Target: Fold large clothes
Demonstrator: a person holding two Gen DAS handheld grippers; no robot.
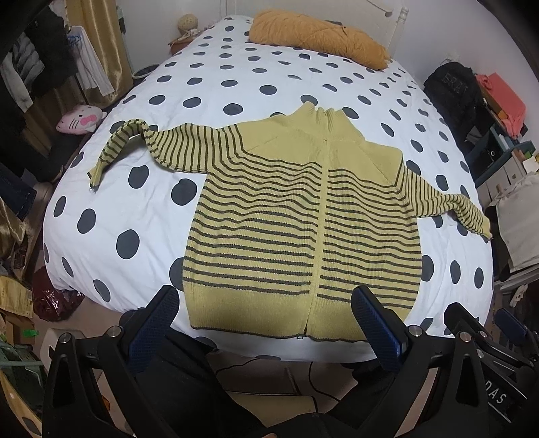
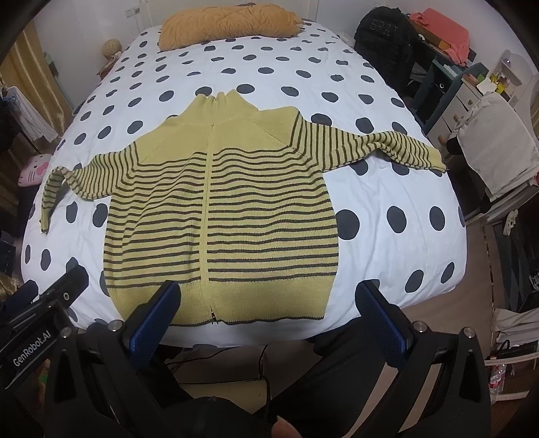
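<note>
Both tongs (image 1: 266, 310) (image 2: 269, 306) gape wide — holding nothing.

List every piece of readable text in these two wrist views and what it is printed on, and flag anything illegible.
"GenRobot.AI": white print on the left gripper body, seen in the right wrist view.
"BRAT": faint lettering on the black backpack beside the bed.
"DAS": partial white letters on the right gripper body in the left wrist view; the rest is cut off.
Bottle label on the floor: too small to read.
The striped sweater bears no text.
</note>
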